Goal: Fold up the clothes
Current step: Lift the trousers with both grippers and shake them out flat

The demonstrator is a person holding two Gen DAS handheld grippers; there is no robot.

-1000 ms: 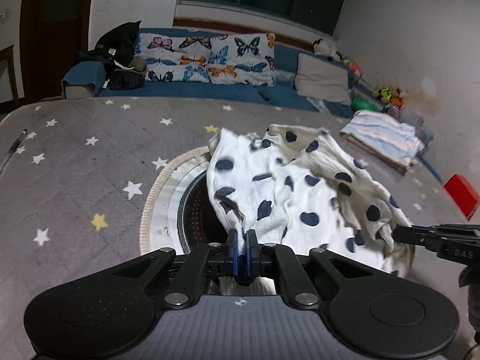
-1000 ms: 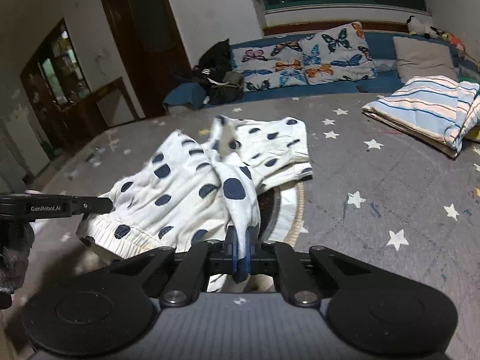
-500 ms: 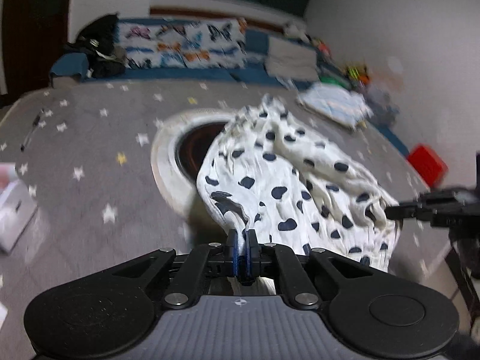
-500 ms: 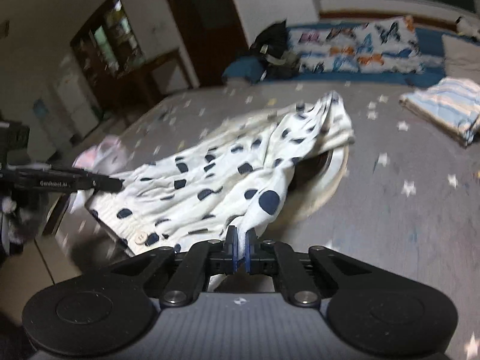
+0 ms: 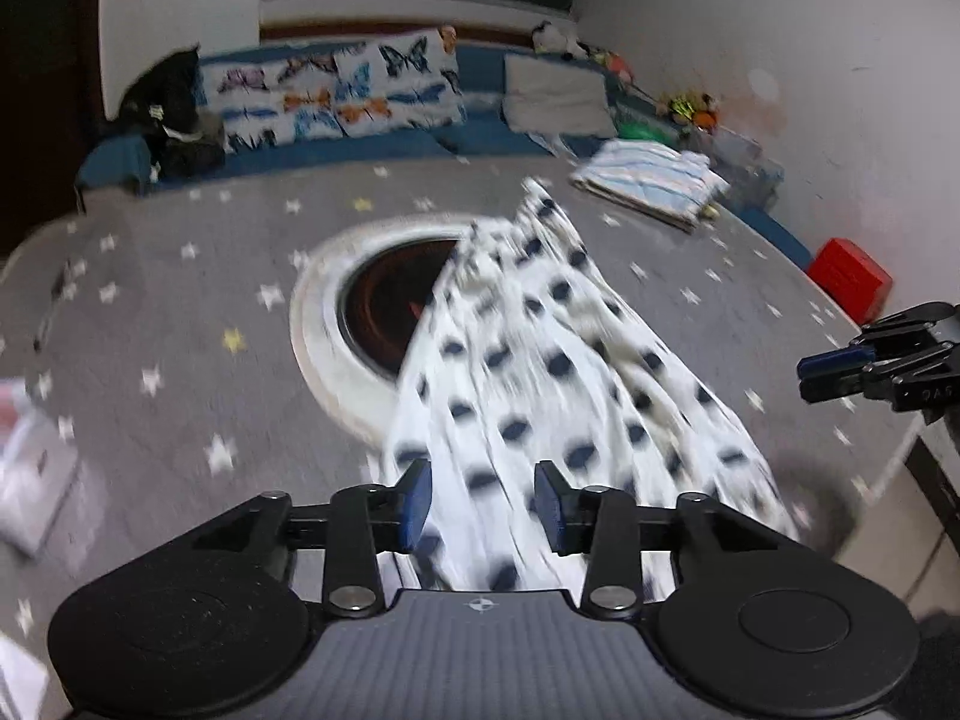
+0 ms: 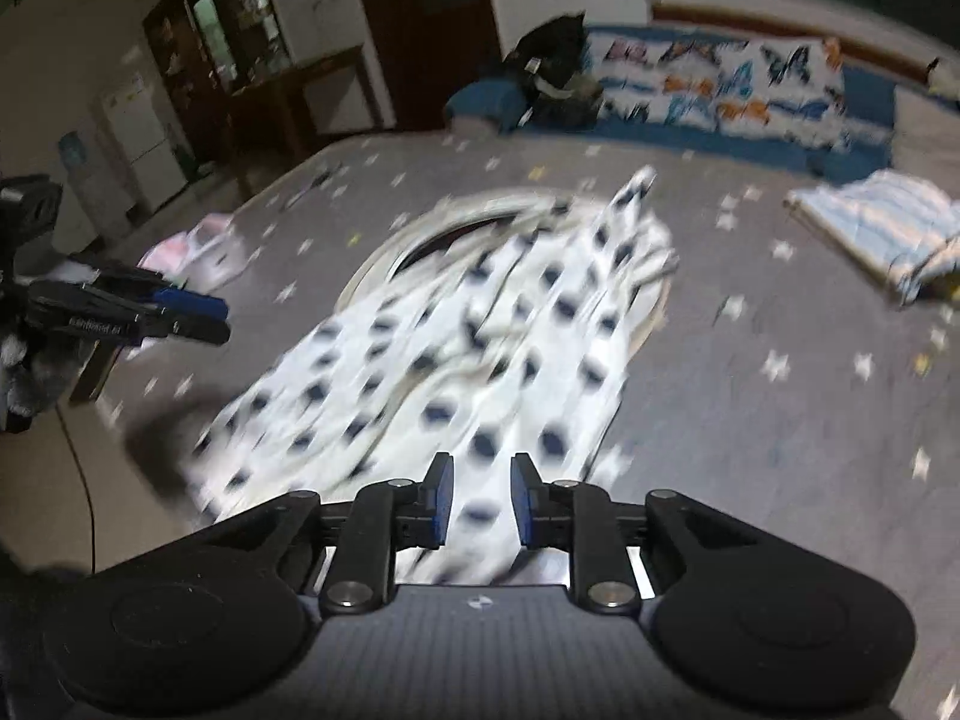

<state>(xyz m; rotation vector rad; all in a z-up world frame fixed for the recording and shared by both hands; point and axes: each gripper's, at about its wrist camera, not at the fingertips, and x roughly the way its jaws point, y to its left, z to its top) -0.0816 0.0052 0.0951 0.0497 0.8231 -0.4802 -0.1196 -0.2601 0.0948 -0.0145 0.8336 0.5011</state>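
Note:
A white garment with dark blue dots (image 5: 540, 372) (image 6: 480, 360) lies stretched out lengthwise on the grey star-patterned cover, blurred by motion. Its far end drapes over a round white-rimmed opening (image 5: 372, 300). My left gripper (image 5: 483, 504) stands open above the garment's near edge, with cloth showing between the blue pads but not pinched. My right gripper (image 6: 480, 501) is open too, over the near edge on the other side. Each gripper shows in the other's view, the right gripper (image 5: 864, 363) at the right edge and the left gripper (image 6: 174, 315) at the left edge.
A folded striped garment (image 5: 648, 180) (image 6: 888, 234) lies on the far right of the cover. Butterfly pillows (image 5: 342, 96) and a black bag (image 5: 168, 114) line the back. A red box (image 5: 849, 279) sits at the right edge, white papers (image 5: 30, 480) at the left.
Both grippers have opened and let go of the dotted garment, which was pulled towards me and dropped stretched out on the cover. Both grippers rose and drew back.

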